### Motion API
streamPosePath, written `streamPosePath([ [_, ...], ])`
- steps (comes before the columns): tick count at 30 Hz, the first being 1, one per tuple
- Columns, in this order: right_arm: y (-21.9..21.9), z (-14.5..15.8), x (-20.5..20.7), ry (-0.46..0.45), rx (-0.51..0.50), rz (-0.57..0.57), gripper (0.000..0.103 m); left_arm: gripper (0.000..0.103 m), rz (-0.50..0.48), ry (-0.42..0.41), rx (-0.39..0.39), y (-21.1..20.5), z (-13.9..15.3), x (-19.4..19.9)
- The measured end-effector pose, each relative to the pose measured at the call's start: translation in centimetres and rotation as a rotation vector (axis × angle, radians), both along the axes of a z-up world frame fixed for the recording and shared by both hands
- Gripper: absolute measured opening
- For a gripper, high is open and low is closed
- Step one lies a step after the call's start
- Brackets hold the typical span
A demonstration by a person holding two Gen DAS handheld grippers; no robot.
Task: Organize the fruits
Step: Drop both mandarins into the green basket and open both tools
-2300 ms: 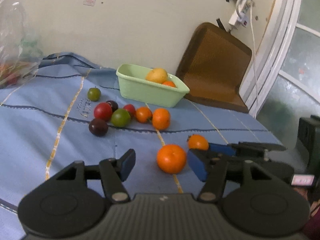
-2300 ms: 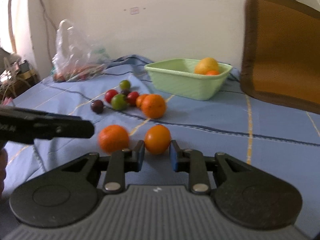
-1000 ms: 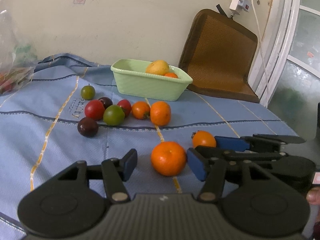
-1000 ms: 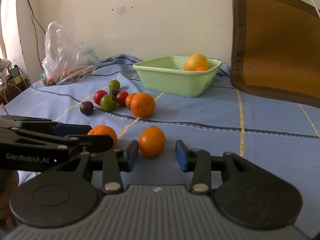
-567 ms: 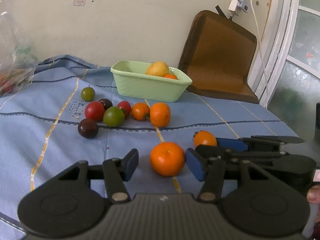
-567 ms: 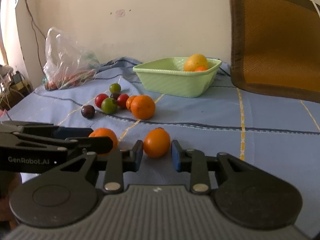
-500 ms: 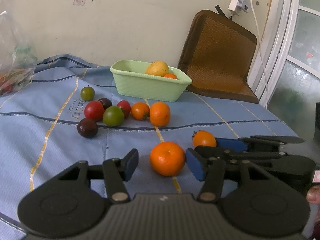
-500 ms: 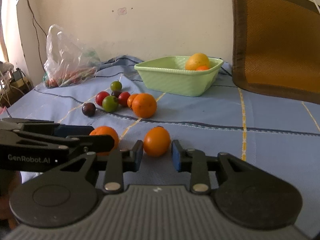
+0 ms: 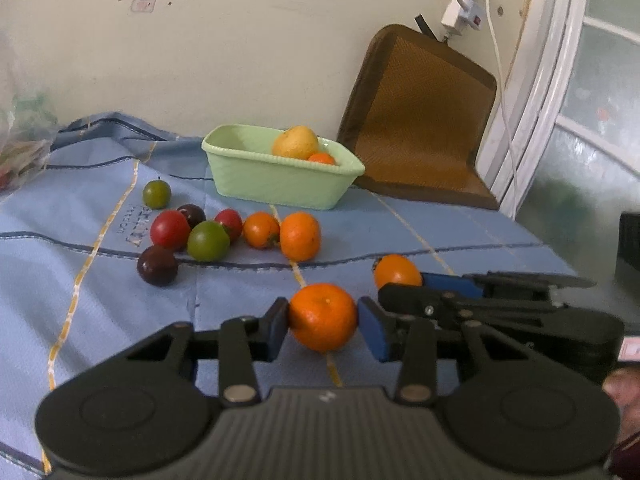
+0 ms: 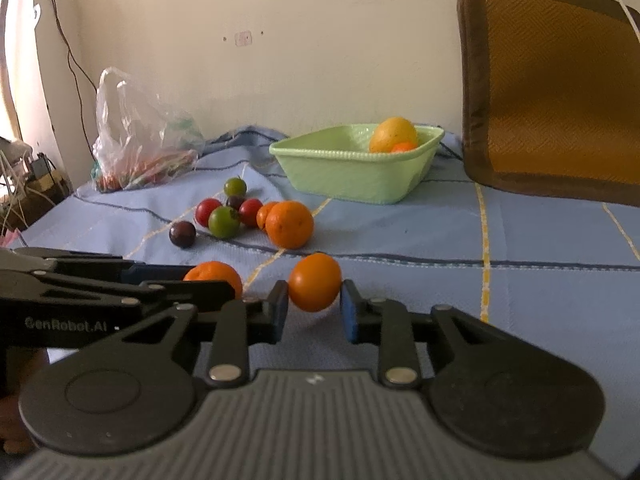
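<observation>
A large orange (image 9: 323, 317) lies on the blue cloth (image 9: 100, 312) between the fingers of my left gripper (image 9: 323, 326). Its jaws are closing and both pads touch the orange's sides. Just to the right, a smaller smooth orange fruit (image 10: 315, 282) sits between the closing jaws of my right gripper (image 10: 314, 304), pads against it. Both fruits rest low on the cloth. Farther back stands a light green tub (image 9: 280, 188) holding a yellow fruit (image 9: 296, 142) and a small orange one. In front of the tub lie another orange (image 9: 300, 236) and several red, green and dark tomatoes (image 9: 208, 240).
A brown woven chair back (image 9: 420, 120) leans on the wall right of the tub. A clear plastic bag (image 10: 136, 140) of produce sits at the far left of the cloth. A white cable (image 9: 500, 80) hangs by the window frame on the right.
Both grippers' jaws have narrowed from wide apart until the pads meet the orange fruit between them. Neither hand has shifted, and the other fruit has not moved.
</observation>
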State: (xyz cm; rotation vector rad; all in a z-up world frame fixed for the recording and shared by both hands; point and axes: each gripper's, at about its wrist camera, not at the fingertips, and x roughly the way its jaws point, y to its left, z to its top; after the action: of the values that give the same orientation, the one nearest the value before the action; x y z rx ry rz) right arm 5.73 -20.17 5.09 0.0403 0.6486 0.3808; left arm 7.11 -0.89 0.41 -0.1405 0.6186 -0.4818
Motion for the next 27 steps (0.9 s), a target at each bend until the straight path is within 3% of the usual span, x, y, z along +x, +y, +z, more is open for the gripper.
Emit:
streamPosePath([
  [2, -0.1, 0.8, 0.8, -0.004, 0.027, 0.014, 0.031, 0.038, -0.004, -0.016, -0.026, 0.3, 1.3, 0.8],
  [5, 0.0, 2.5, 2.8, -0.083, 0.003, 0.009, 0.031, 0.038, 0.018, -0.068, -0.026, 0.3, 3.7, 2.9],
  [8, 0.1, 3.5, 6.0, -0.16, -0.006, -0.008, 0.031, 0.038, 0.044, -0.089, -0.04, 0.1, 5.7, 6.6],
  [10, 0.3, 3.2, 8.5, -0.158, -0.02, -0.029, 0.031, 0.038, 0.064, -0.095, -0.022, -0.3, 6.1, 9.1],
  [17, 0.7, 0.6, 14.6, -0.084, -0.027, -0.052, 0.032, 0.039, 0.09, 0.027, 0.028, -1.4, 4.4, 18.0],
  [18, 0.8, 0.2, 15.0, -0.076, -0.024, -0.041, 0.032, 0.04, 0.093, 0.044, 0.033, -1.6, 4.1, 18.6],
  [20, 0.9, -0.3, 15.1, -0.084, -0.012, -0.047, 0.049, 0.044, 0.093, 0.059, 0.041, -1.9, 3.6, 19.1],
  [27, -0.5, 0.4, 13.6, -0.149, 0.045, -0.076, 0.05, 0.048, 0.108, -0.014, -0.034, 0.6, 5.4, 16.7],
])
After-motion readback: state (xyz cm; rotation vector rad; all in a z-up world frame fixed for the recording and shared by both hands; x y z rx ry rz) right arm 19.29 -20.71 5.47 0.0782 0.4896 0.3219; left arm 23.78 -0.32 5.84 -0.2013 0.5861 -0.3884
